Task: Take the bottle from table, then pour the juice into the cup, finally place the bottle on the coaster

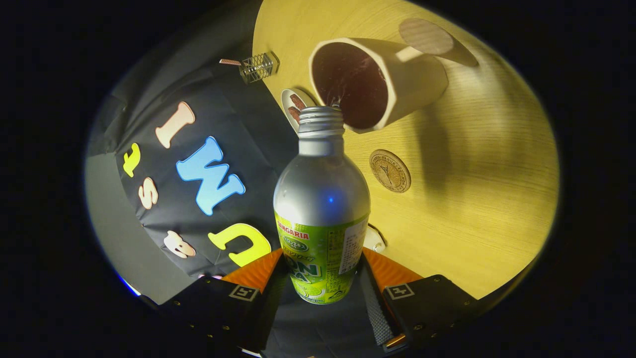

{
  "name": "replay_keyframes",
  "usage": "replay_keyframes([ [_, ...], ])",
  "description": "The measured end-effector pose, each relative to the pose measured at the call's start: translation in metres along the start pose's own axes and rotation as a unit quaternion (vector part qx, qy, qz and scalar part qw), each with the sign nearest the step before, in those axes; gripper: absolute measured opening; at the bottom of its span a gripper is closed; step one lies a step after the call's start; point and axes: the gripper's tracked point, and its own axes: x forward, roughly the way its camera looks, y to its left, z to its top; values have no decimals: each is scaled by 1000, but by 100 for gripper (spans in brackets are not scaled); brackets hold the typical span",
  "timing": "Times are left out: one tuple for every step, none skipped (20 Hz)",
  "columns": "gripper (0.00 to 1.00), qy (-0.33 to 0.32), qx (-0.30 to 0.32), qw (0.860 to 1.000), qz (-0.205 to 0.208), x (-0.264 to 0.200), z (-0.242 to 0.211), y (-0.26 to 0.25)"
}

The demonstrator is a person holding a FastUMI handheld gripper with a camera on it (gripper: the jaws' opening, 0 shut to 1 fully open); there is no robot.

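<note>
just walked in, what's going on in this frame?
The gripper is shut on a silver bottle, tipped so its open neck sits at the rim of a white cup on the wooden table. Liquid seems to be splashing inside the cup. The round coaster lies bare beside the bottle, so the placing step is not yet done.

The gripper (322, 278) has two broad black housings that flank the view's near end, each angular and block-like. Each housing carries a small square marker with a pale border and a dark inner pattern near its inner corner. Small round screw heads dot the housings' faces. Ridged, textured panels slope up from the housings along the inner sides of the jaws.
</note>
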Motion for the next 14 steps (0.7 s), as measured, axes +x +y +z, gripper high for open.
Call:
replay_keyframes([
  [77, -2, 2, 1000, 4, 0, 1, 3],
  [77, -5, 5, 1000, 5, -1, 3, 6],
  [78, -8, 5, 1000, 2, -1, 4, 5],
  [77, -11, 5, 1000, -3, -1, 5, 2],
  [78, -13, 10, 1000, -5, 0, 5, -1],
  [78, -13, 17, 1000, -7, -1, 5, 0],
  [78, -12, 25, 1000, -9, 1, 4, -1],
  [78, -7, 30, 999, -13, 2, 2, -2],
  [78, -2, 32, 999, -21, 3, -2, -5],
  [78, 1, 33, 999, -23, 3, -3, -5],
  [78, 3, 36, 999, -24, 3, -5, -4],
  [77, 2, 40, 999, -26, 2, -5, -3],
  [78, 2, 43, 999, -27, 2, -7, -3],
  [77, 0, 44, 999, -28, 2, -7, -2],
])
